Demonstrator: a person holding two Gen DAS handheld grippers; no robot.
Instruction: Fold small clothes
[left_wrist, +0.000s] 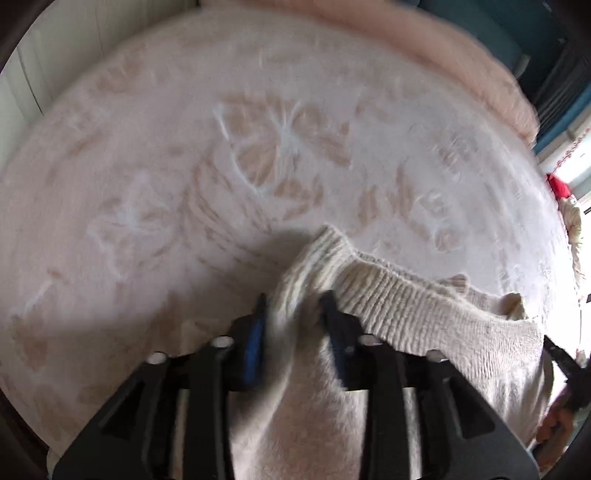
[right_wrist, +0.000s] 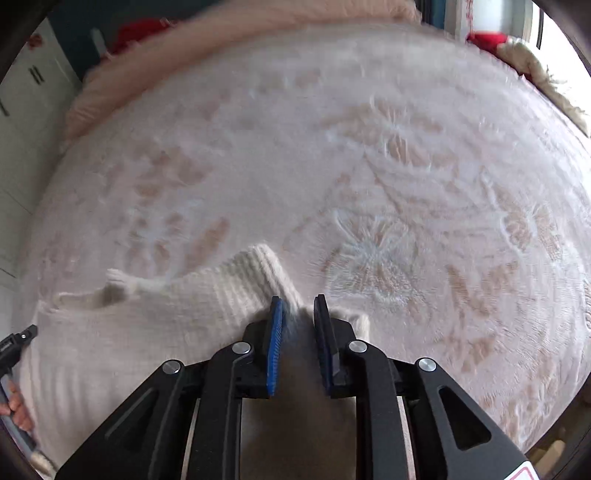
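The cream knit garment hangs stretched between both grippers: the left gripper is clamped on one corner, the right gripper pinches the other, above the patterned blanket.

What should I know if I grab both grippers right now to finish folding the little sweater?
Left gripper: a thick bunch of the cream knit sweater sits between its fingers, near the ribbed edge; it looks gripped.
Right gripper: pinching the other end of the same ribbed edge, jaws narrow.
The sweater hangs between the two grippers, its far edge lying on the pink patterned blanket that covers the bed.
Done: the sweater is picked up by two points.
Left: lay it flat, then make the folds; no tidy fold shows yet. The pictures are blurred, so check both grips first.
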